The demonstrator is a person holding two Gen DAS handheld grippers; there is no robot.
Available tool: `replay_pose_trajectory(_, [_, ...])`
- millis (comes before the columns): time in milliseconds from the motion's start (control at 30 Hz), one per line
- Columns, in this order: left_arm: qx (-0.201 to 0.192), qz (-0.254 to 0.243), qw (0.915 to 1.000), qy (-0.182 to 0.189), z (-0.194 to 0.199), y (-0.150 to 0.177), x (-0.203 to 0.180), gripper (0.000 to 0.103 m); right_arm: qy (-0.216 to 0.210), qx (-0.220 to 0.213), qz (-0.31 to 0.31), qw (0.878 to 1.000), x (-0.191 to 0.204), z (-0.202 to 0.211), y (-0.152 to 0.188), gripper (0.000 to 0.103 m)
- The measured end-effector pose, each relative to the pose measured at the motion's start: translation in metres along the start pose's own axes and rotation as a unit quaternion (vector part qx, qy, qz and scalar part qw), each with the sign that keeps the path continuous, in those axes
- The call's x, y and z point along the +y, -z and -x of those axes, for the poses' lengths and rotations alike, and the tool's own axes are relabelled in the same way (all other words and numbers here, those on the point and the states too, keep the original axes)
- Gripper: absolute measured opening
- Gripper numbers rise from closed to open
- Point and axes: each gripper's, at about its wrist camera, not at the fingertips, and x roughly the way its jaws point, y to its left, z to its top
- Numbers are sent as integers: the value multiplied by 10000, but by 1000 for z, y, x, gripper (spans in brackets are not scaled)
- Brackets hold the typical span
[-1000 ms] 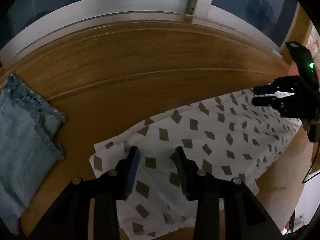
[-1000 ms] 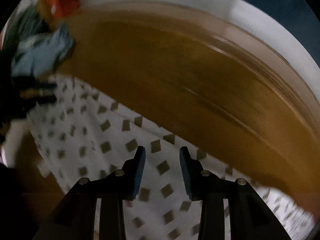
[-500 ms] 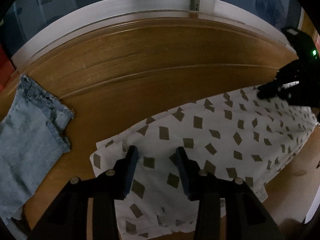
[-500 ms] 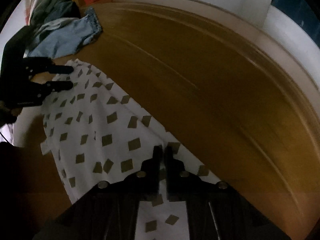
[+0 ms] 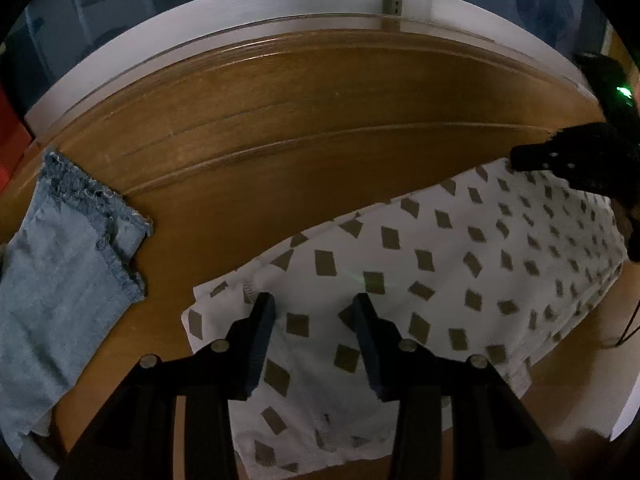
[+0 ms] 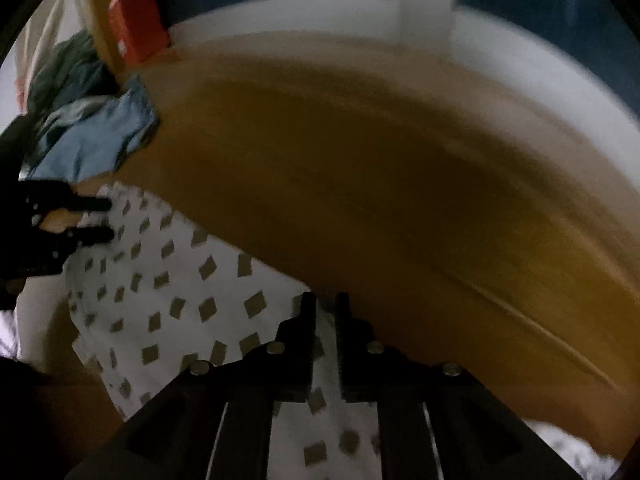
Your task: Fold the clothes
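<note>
A white cloth with dark diamond marks (image 5: pixel 420 280) lies flat on the wooden table (image 5: pixel 320 128), also in the right wrist view (image 6: pixel 168 292). My left gripper (image 5: pixel 314 308) is open, its fingers hovering over the cloth's left end. My right gripper (image 6: pixel 325 308) is shut on the cloth's far edge at its right end; it shows as a dark shape in the left wrist view (image 5: pixel 568 160). The left gripper shows at the left of the right wrist view (image 6: pixel 92 220), open.
Folded blue denim (image 5: pixel 60 264) lies at the table's left end, also in the right wrist view (image 6: pixel 100 136). A red box (image 6: pixel 136 24) and a pile of clothes (image 6: pixel 68 72) sit beyond it. A white window sill (image 5: pixel 240 12) runs behind the table.
My right gripper went from open to shut on the cloth's far edge. The left gripper stayed open and drifted slightly over the cloth's left end.
</note>
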Motion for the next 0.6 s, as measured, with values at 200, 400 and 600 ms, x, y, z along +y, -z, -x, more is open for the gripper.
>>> replay_pose_trajectory(200, [-108, -226, 9994, 242, 1, 12, -20, 37, 477, -373, -720, 9956, 18, 55, 56, 37])
replay_pose_trajectory(400, [-7, -208, 9997, 152, -9, 34, -39, 41, 756, -20, -1181, 9901, 36, 59, 118, 37])
replay_pose_trajectory(600, [24, 83, 9998, -156, -6, 66, -24, 60, 773, -256, -1069, 9909, 62, 65, 139, 39])
